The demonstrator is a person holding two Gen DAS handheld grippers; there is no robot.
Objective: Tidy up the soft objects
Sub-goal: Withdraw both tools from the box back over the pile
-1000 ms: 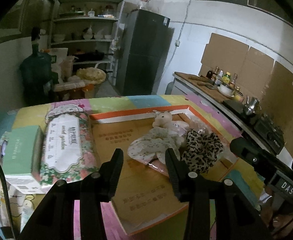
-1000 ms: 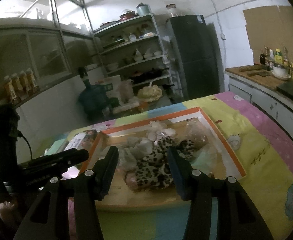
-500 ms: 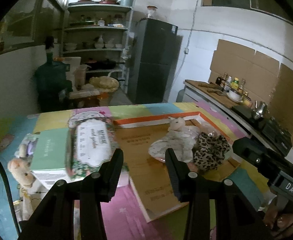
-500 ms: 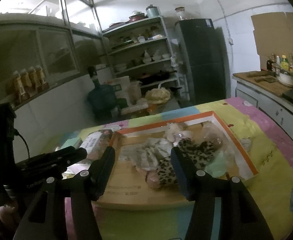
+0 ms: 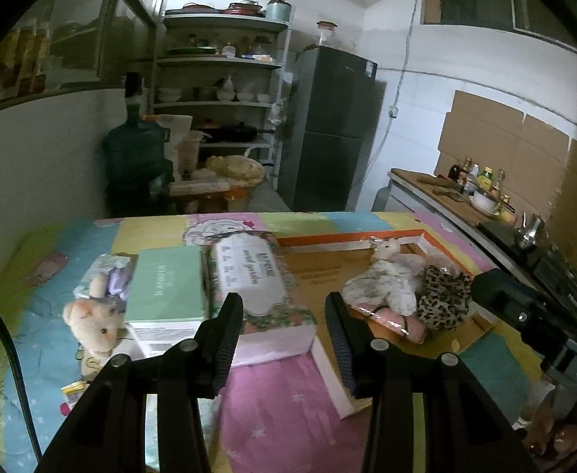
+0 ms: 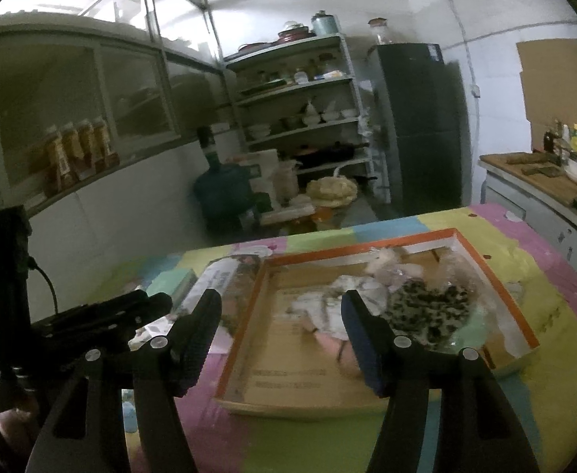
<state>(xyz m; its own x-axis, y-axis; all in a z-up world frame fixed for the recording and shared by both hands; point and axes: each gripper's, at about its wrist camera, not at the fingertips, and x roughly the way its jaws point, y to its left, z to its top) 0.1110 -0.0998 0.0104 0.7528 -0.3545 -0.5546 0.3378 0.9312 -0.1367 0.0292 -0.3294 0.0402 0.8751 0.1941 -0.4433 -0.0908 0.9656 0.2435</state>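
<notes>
Ahead of both tongs spreads the surface [image 5: 288, 414] under its patchwork cloth, and on it lies the orange-rimmed tray [image 6: 493, 276], just beyond the right tongs [image 6: 284, 337] and off to the right of the left tongs [image 5: 284, 329]. Heaped at the tray's far right are soft things already gathered: a pale plush animal [image 5: 383, 276], a leopard-print scrunchie [image 5: 442, 295] touching it, and something pink [image 5: 390, 321] beneath, partly hidden.

Straight past the left tongs sits a floral tissue pack [image 5: 256, 287], with a green box [image 5: 166, 283] touching its left side. Further left, outside the tray, lies a small cream teddy bear [image 5: 91, 325], and beyond it a small lilac-and-white soft thing [image 5: 111, 272] too blurred to name.

The left tongs stand apart with nothing between them. The right tongs are spreading wider, also bare; the heap shows beyond them, not within their reach.

My guess is that the bear and the tissue pack come next. To do it well, I would bring the left tongs low over the bear, take its body rather than a limb, and squeeze gently, since plush yields and slips. The right tongs should keep out of the path to the tray's bare left half.
</notes>
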